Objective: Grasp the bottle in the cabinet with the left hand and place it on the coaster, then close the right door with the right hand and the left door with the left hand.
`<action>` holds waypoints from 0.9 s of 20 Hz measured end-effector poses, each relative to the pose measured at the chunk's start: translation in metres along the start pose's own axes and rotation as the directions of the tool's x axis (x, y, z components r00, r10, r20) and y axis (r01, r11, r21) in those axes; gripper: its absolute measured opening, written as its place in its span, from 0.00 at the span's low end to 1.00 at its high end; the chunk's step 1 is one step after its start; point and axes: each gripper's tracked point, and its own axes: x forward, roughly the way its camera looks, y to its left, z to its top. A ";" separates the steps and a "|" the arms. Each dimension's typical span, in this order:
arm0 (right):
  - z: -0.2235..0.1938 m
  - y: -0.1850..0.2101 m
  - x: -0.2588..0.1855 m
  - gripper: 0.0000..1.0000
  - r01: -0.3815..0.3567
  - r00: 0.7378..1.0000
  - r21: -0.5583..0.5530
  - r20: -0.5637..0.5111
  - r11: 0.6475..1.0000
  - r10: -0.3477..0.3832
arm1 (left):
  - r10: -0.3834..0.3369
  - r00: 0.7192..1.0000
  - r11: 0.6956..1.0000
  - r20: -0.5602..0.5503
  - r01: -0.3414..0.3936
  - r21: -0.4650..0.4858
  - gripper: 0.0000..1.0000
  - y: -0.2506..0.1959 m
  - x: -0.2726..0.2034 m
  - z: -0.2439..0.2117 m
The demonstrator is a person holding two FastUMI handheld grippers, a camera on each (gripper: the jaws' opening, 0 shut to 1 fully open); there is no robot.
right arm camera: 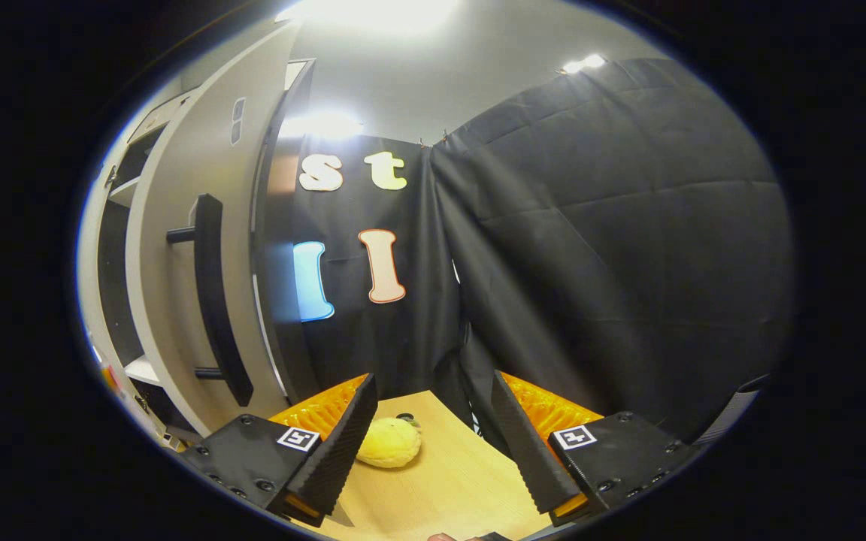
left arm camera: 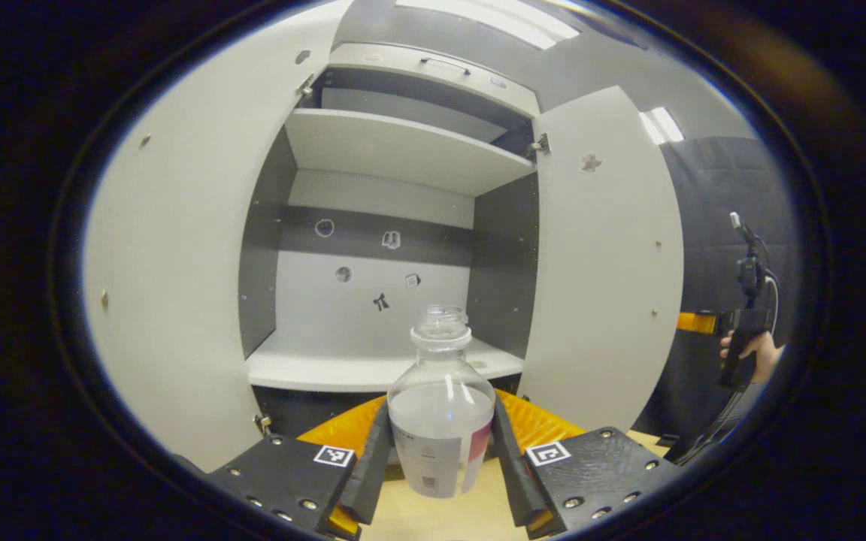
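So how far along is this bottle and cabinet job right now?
Done: the bottle is out of the cabinet, gripped between the left gripper fingers over the table. In hand: carrying it; I can't see the coaster. Left: setting it down, then closing both doors; the right door and left door stand open, and the right gripper is open, holding nothing.

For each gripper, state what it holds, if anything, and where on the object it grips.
The left gripper clamps the clear plastic bottle by the sides of its labelled lower body. The right gripper is open, holding nothing.
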 end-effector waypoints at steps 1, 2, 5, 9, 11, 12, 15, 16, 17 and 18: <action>0.001 0.003 -0.005 0.94 -0.004 1.000 0.009 0.000 1.000 0.004 | 0.013 1.000 1.000 -0.010 -0.013 0.005 0.68 0.002 -0.006 -0.015; 0.003 0.004 -0.007 0.94 -0.006 1.000 0.014 0.002 1.000 0.006 | 0.026 1.000 1.000 -0.016 -0.026 0.010 0.67 0.004 -0.012 -0.032; 0.005 0.006 -0.022 0.94 0.007 1.000 0.005 0.011 1.000 -0.007 | 0.043 0.998 0.999 -0.045 -0.043 -0.001 0.68 0.005 -0.024 -0.085; -0.002 0.002 -0.033 0.94 0.031 0.999 0.045 -0.019 0.998 -0.030 | 0.038 0.994 0.997 -0.104 -0.045 -0.065 0.68 0.001 -0.032 -0.152; -0.007 -0.003 -0.045 0.94 0.051 0.998 0.040 -0.038 0.998 -0.050 | 0.015 0.993 0.998 -0.116 -0.022 -0.065 0.68 -0.009 -0.035 -0.173; -0.011 -0.003 -0.051 0.94 0.056 0.997 0.041 -0.055 0.998 -0.054 | 0.000 0.992 0.998 -0.125 -0.008 -0.060 0.68 -0.015 -0.037 -0.184; -0.019 -0.008 -0.067 0.97 0.080 0.992 0.054 -0.105 0.995 -0.074 | -0.032 0.987 0.999 -0.158 0.025 -0.047 0.68 -0.030 -0.044 -0.213; -0.016 -0.010 -0.072 0.97 0.088 0.991 0.056 -0.102 0.995 -0.082 | -0.038 0.985 0.999 -0.168 0.032 -0.039 0.68 -0.032 -0.047 -0.222; -0.015 -0.010 -0.075 0.96 0.092 0.991 0.054 -0.101 0.994 -0.086 | -0.039 0.983 0.999 -0.177 0.035 -0.028 0.68 -0.033 -0.048 -0.229; -0.018 -0.009 -0.076 0.96 0.091 0.991 0.049 -0.102 0.995 -0.086 | -0.036 0.981 0.999 -0.190 0.033 -0.020 0.68 -0.032 -0.051 -0.238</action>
